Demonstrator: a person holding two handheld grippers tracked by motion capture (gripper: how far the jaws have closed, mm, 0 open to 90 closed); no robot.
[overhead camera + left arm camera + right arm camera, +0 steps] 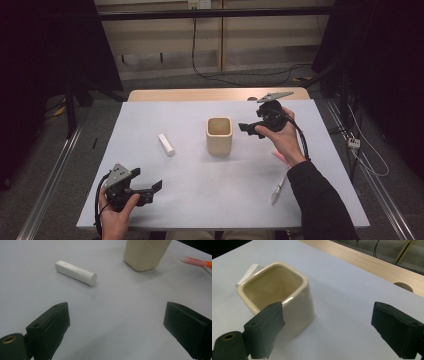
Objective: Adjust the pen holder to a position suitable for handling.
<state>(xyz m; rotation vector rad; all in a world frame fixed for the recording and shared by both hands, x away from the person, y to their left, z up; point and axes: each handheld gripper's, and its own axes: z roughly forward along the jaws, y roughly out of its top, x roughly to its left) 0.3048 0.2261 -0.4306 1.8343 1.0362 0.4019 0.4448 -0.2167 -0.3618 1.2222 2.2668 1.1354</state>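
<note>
A cream square cup (219, 135) stands upright and empty at the middle of the white table (200, 110). A white capped tube (166, 144) lies on its side to the left of the cup. My right gripper (251, 121) is held just right of the cup, open, with nothing between its jaws. In the right gripper view the cup (277, 297) sits close behind the left jaw, and my right gripper (329, 330) is wide open. My left gripper (147, 179) hovers open near the front left corner. From the left gripper view, the tube (76, 272) lies beyond my open left gripper (117, 332).
A toothbrush-like stick (279, 189) and a pink item (280, 157) lie at the front right beside the person's right forearm. The pink and orange item (197, 262) lies right of the cup (145, 253). A wooden desk edge (362, 260) runs behind the white table.
</note>
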